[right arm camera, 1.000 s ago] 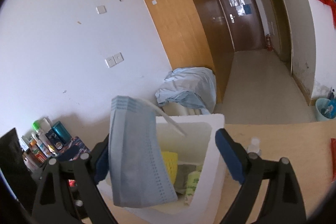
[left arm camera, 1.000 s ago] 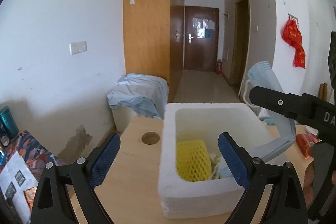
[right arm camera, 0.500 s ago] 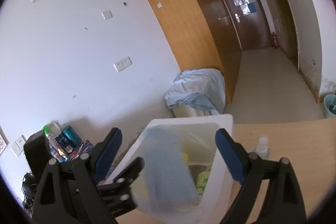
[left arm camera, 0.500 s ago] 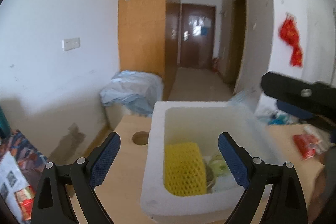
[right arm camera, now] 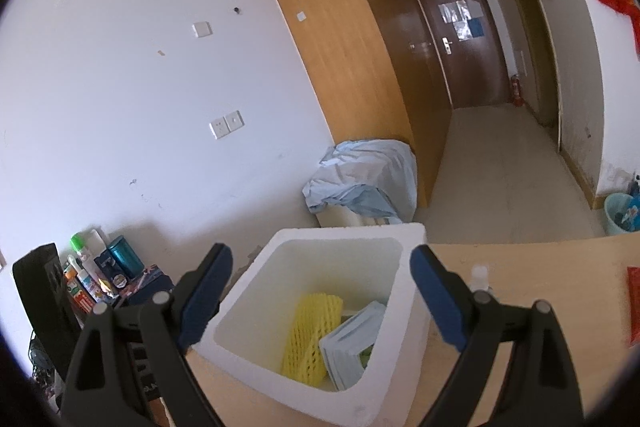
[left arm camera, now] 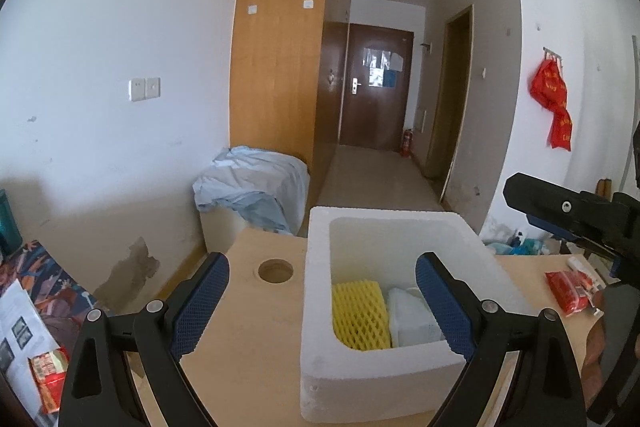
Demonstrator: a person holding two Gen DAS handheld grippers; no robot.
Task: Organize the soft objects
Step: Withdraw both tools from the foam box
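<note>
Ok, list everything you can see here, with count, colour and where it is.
foam box: one, white, on the table
foam net: one, yellow, inside the box
face mask: one, light blue, in the box beside the net
table: one, light wood, round hole near its far edge
red packet: one, on the table right of the box
small bottle: one, clear, on the table
cloth: one, pale blue, draped by the wall
left gripper: black, blue pads, open, empty
right gripper: black, blue pads, open, empty
</note>
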